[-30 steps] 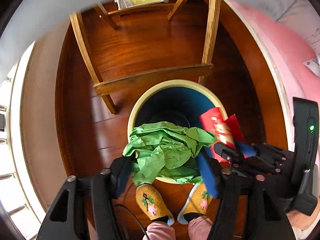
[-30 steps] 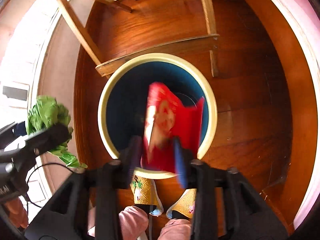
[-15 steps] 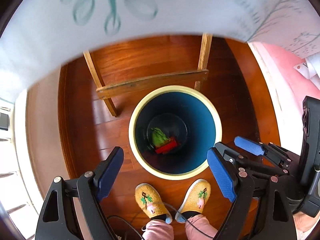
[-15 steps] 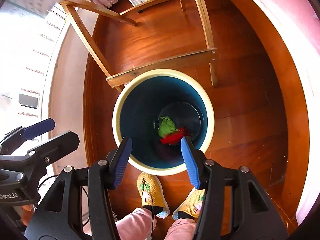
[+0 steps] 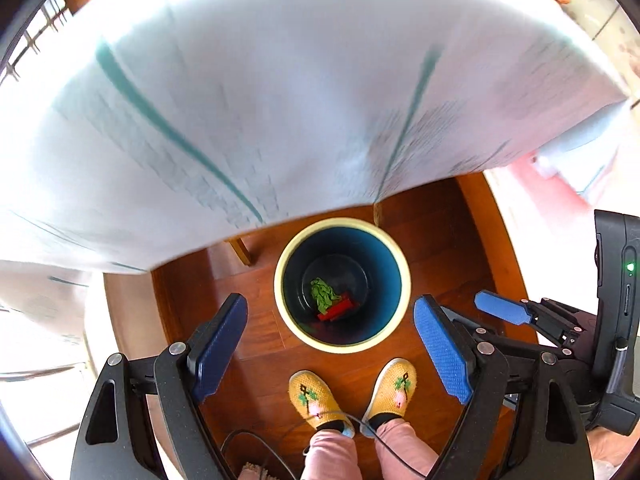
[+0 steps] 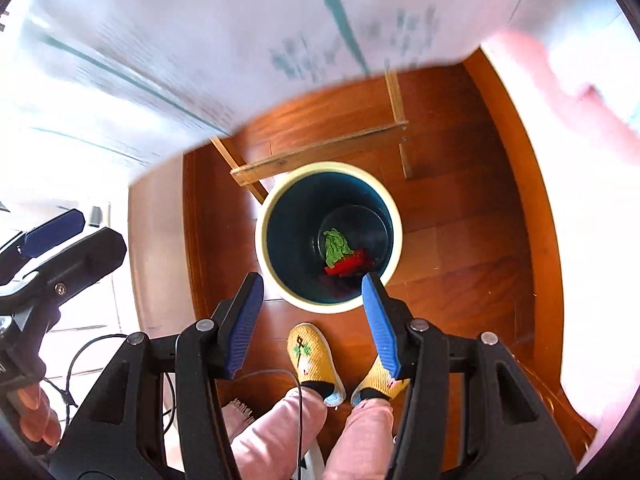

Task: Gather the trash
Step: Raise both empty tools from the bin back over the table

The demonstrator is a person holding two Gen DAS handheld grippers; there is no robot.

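Observation:
A round bin with a cream rim point(image 5: 294, 328) point(image 6: 266, 276) and blue inside stands on the wooden floor below me. At its bottom lie a crumpled green paper point(image 5: 322, 294) point(image 6: 335, 246) and a red packet point(image 5: 338, 311) point(image 6: 349, 266). My left gripper point(image 5: 332, 320) is open and empty, high above the bin. My right gripper point(image 6: 313, 292) is open and empty too, its fingertips over the bin's near rim. In the left wrist view the right gripper point(image 5: 500, 310) shows at the right edge; the left gripper point(image 6: 56, 236) shows at the left of the right wrist view.
A white tablecloth with teal lines point(image 5: 260, 100) point(image 6: 180, 40) covers the upper half of both views. Wooden table legs and a crossbar point(image 6: 320, 150) stand just behind the bin. The person's feet in yellow slippers point(image 5: 316, 400) point(image 6: 312, 356) stand before it. Pink surface point(image 5: 560, 184) at right.
Both grippers opened and dropped the green paper and the red packet into the bin. Since then both have risen, and the tablecloth now fills the top of each view.

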